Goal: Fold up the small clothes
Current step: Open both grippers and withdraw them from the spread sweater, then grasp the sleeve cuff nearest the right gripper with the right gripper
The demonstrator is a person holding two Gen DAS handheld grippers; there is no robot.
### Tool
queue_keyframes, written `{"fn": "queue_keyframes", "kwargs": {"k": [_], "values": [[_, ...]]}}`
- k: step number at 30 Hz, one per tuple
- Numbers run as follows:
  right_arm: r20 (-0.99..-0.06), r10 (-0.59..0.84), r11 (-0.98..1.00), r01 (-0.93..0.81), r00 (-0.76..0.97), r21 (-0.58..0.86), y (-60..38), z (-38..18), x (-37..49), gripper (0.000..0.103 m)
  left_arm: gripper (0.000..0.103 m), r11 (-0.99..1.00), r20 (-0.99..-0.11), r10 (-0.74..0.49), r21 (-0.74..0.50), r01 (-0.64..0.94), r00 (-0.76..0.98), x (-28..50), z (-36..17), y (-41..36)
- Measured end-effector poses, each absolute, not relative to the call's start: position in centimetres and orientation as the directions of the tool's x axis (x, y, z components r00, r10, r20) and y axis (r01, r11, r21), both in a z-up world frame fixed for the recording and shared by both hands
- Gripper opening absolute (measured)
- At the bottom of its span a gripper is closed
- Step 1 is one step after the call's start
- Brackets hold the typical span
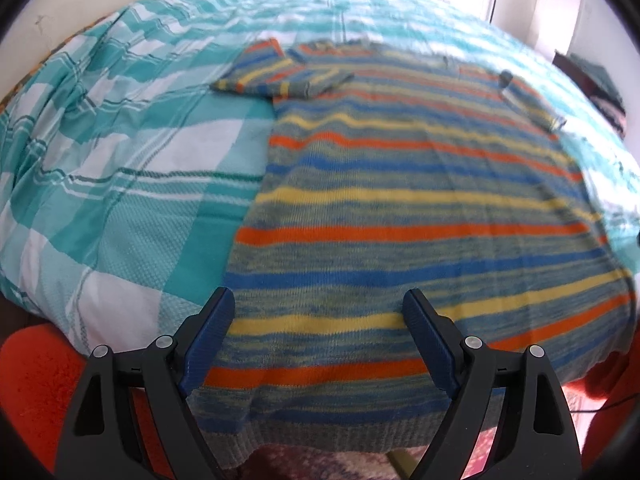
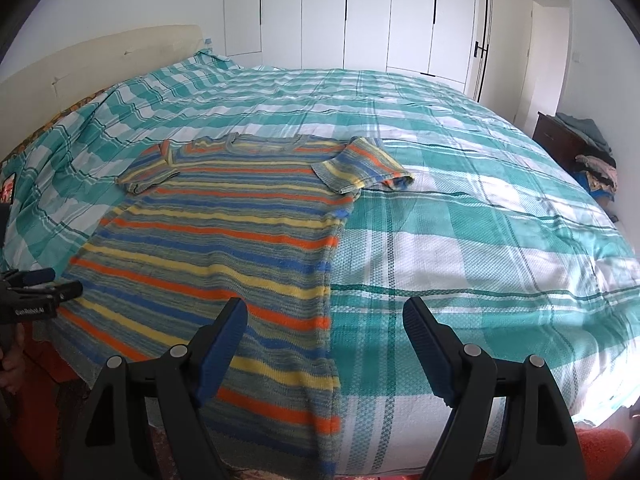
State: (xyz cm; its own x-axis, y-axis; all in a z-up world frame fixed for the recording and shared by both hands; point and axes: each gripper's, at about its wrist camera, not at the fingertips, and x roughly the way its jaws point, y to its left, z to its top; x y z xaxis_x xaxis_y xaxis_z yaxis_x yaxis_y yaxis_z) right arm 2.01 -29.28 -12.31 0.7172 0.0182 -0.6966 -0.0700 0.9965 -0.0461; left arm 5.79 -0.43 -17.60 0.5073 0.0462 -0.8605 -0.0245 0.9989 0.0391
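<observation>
Left gripper [image 1: 318, 308]: jaws spread wide, nothing between them, poised over the near hem of the striped knit top [image 1: 400, 200]. Its blue-padded fingers [image 1: 212, 332] frame the hem region; contact with the fabric cannot be confirmed. Right gripper [image 2: 324, 316]: jaws likewise wide apart and empty, positioned above the top's right side edge near the hem, with one finger over the knit and the other over the bedspread [image 2: 460, 220].

Striped knit top: laid flat, face up, on the teal-and-white checked bedspread, neckline toward 12 o'clock, hem at 6 o'clock hanging just over the bed edge. In the right wrist view the garment occupies the 9 to 11 o'clock sector. Both short sleeves are turned in and rumpled; the right sleeve [image 2: 368, 168] lies partly off the body onto the bedspread.

Surroundings: beige headboard [image 2: 80, 72] at 10 o'clock, white wardrobe doors [image 2: 360, 12] at 12 o'clock, dark side table [image 2: 560, 136] with piled clothes at 2 o'clock.
</observation>
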Motion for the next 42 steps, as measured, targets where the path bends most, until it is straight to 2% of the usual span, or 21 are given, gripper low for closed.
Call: {"fn": "queue_keyframes", "kwargs": {"k": [5,11,14,17,19,22,26,30,34,38,39,40,41,42], "values": [[-0.721,0.009,0.997,-0.057,0.693,-0.042,-29.9,-13.0,2.2,0.080,0.087,0.999,-0.855,0.045,0.034,-0.030,0.516,5.7,-17.3,-0.2],[-0.708,0.019,0.998,-0.057,0.706,-0.030,-29.8,-12.4,2.3,0.080,0.087,0.999,-0.822,0.022,-0.001,-0.040,0.569,5.3,-16.1,0.1],[-0.717,0.049,0.997,-0.075,0.696,-0.004,-29.6,-12.5,2.8,0.080,0.087,1.000,-0.847,0.029,0.022,-0.020,0.531,5.7,-17.0,-0.4],[-0.785,0.096,0.995,-0.085,0.612,0.056,-30.0,-14.2,4.0,0.082,0.087,0.998,-0.870,0.050,0.056,-0.002,0.491,5.8,-17.9,-0.6],[-0.861,0.083,0.996,-0.020,0.502,0.084,-31.5,-16.2,4.7,0.081,0.087,0.999,-0.863,0.048,0.048,-0.013,0.503,5.6,-17.2,-0.1],[-0.861,0.095,0.987,0.064,0.500,0.147,-34.6,-15.1,4.6,0.079,0.087,0.998,-0.839,0.048,0.013,-0.068,0.542,5.1,-15.8,1.6],[-0.841,0.055,0.997,0.020,0.539,0.078,-36.2,-11.0,7.6,0.079,0.087,0.985,-0.822,0.065,-0.039,-0.169,0.566,5.3,-15.1,4.1],[-0.821,0.068,0.989,-0.145,0.567,-0.019,-34.2,-8.0,14.8,0.079,0.087,0.968,-0.832,0.093,-0.053,-0.244,0.547,6.1,-15.7,5.5],[-0.856,0.069,0.911,-0.382,0.512,-0.155,-28.4,-11.0,22.8,0.079,0.087,0.967,-0.842,0.113,-0.028,-0.253,0.527,6.4,-16.2,5.5],[-0.885,-0.015,0.851,-0.459,0.465,-0.255,-25.8,-17.4,28.2,0.079,0.087,0.970,-0.853,0.142,0.019,-0.243,0.502,6.8,-16.8,5.2],[-0.896,-0.028,0.845,-0.469,0.442,-0.258,-26.0,-19.0,29.2,0.076,0.087,0.970,-0.857,0.146,0.026,-0.242,0.494,6.9,-17.0,5.2],[-0.896,0.014,0.854,-0.471,0.443,-0.220,-26.7,-19.2,29.8,0.069,0.087,0.969,-0.861,0.153,0.034,-0.244,0.485,7.1,-17.1,5.3],[-0.882,0.036,0.877,-0.437,0.470,-0.198,-28.1,-18.4,30.3,0.024,0.087,0.969,-0.863,0.154,0.036,-0.246,0.482,7.1,-17.2,5.4],[-0.868,0.046,0.917,-0.366,0.495,-0.161,-30.3,-17.1,30.8,0.004,0.087,0.968,-0.863,0.152,0.032,-0.249,0.482,7.1,-17.1,5.4]]}}
